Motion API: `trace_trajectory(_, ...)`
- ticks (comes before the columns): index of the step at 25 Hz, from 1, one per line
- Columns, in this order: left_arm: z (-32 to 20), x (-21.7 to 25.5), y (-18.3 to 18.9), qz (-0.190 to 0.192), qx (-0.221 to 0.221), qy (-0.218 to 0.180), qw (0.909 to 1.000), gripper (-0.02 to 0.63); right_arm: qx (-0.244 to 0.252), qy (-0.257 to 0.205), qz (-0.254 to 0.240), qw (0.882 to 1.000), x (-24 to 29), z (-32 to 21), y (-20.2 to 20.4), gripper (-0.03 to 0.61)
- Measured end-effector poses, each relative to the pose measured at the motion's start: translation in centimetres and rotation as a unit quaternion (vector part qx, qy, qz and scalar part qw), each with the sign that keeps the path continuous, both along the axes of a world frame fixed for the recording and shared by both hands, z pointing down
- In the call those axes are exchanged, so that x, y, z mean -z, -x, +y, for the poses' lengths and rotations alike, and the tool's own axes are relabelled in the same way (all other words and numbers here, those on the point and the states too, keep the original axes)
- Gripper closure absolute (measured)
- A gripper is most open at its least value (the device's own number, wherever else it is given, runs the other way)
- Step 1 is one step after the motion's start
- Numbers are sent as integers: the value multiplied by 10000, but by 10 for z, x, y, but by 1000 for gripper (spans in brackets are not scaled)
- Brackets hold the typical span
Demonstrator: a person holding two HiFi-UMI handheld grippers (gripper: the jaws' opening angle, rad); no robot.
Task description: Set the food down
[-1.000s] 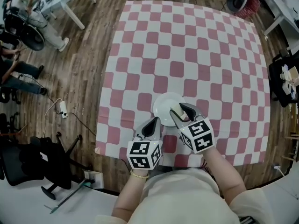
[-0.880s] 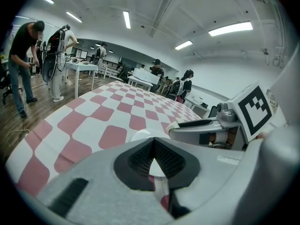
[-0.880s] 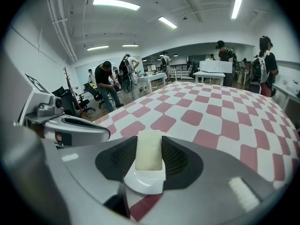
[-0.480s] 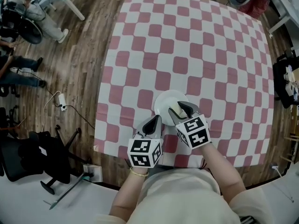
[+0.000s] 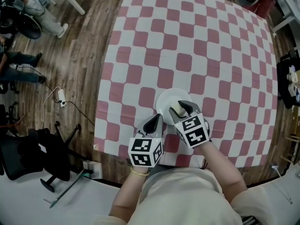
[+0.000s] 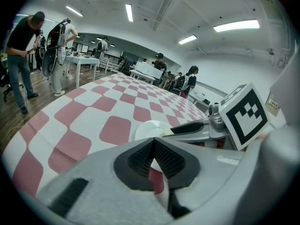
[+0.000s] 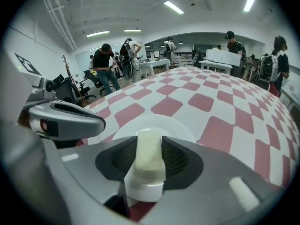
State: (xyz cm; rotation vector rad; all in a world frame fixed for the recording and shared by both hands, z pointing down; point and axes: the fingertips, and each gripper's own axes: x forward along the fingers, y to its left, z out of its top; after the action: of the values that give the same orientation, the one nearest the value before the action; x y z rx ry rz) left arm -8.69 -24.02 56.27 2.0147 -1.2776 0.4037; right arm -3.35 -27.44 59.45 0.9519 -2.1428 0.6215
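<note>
- Since the earlier frames the right gripper [image 5: 180, 108] has dipped lower and drawn in over the plate [image 5: 168, 99], so its marker cube [image 5: 193, 131] sits closer to the plate's near rim; the left gripper [image 5: 157, 119] has barely shifted.
- Both grippers work at the near edge of the bench [image 5: 187, 46], which carries a red-and-white checked cloth.
- The white plate lies on the cloth close to that near edge, about midway along it.
- In the right gripper view the right gripper [image 7: 149, 146] has its fingers clamped on the 2 sides of the food [image 7: 150, 161], a pale, cream-coloured block standing up between the ribbed pads.
- From the head view the food [image 5: 176, 109] is over the plate's near half, with the white plate [image 7: 180, 128] spread just beyond it in the right gripper view.
- Whether the block's lower end touches the plate cannot be told.
- In the left gripper view the left gripper [image 6: 153, 142] has its fingers closed tip to tip with nothing between them.
- That gripper is over the cloth just beside the plate's near-left rim, and the plate [image 6: 151, 128] shows just past its tips.
- Its marker cube [image 5: 145, 152] hangs over the bench's near edge.
- Wooden floor [image 5: 79, 69] surrounds the bench, and people stand at other tables far off.
</note>
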Motion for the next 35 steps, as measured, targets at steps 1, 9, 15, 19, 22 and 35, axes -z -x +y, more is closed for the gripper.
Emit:
trace_trajectory(1, 0, -1, 0, -1, -3, 7, 10000, 614, 7, 2, 30, 10000, -1, 0, 0, 411)
trace_trajectory(9, 0, -3, 0, 27, -10, 32, 10000, 614, 139, -98, 264, 9995, -5, -1, 3, 411)
trace_trajectory(15, 1, -2, 1, 54, 11, 13, 10000, 614, 129, -130, 263, 9995, -5, 0, 5, 410)
trace_trajectory(19, 3, 0, 1, 67, 25, 4, 10000, 614, 79, -55, 158, 9998, -4, 2, 7, 376)
trace_trajectory(22, 6, 2, 1, 86, 31, -16, 10000, 614, 43, -86, 162, 9998, -1, 4, 5, 376)
trace_trajectory(35, 25, 19, 0, 99, 70, -143, 9998, 614, -215, -403, 57, 9989, 30, 12, 3, 429)
